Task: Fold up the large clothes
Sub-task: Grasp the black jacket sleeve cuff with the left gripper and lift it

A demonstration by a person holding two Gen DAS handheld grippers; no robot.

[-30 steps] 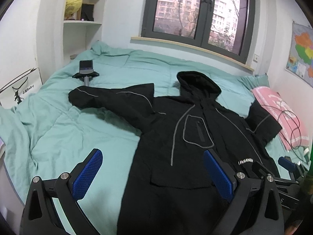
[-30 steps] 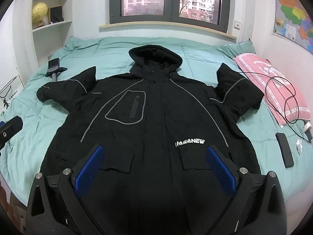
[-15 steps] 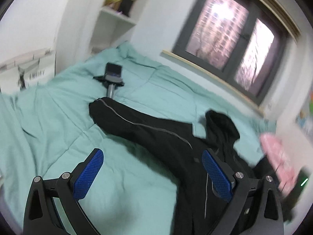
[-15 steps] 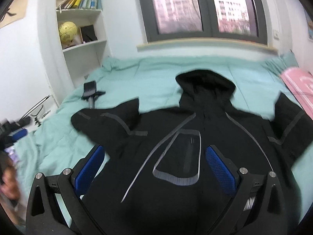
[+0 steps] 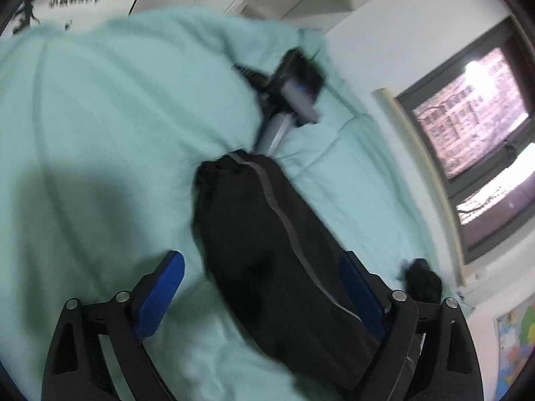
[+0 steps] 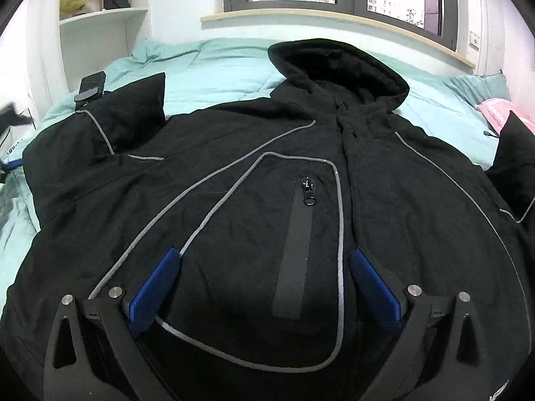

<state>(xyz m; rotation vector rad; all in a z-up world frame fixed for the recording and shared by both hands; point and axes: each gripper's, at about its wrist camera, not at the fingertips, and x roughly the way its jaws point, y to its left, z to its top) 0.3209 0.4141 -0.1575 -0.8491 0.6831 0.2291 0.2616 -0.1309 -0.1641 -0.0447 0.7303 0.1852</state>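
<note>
Left gripper (image 5: 264,287) swung over to the sleeve (image 5: 267,234), jaws closing slightly but still wide, astride its length; cuff lies far. Right gripper (image 6: 264,284) open above jacket (image 6: 384,200) chest.

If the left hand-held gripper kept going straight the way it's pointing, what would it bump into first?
Most likely the black jacket sleeve, which lies between the open jaws of the left hand-held gripper. Depth is hard to judge in this blurred view.

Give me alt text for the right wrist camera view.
A black hooded jacket with grey piping lies spread, front up, on a teal quilted bed. The right tool, blue pads open, hovers over its zipped chest pocket.
</note>
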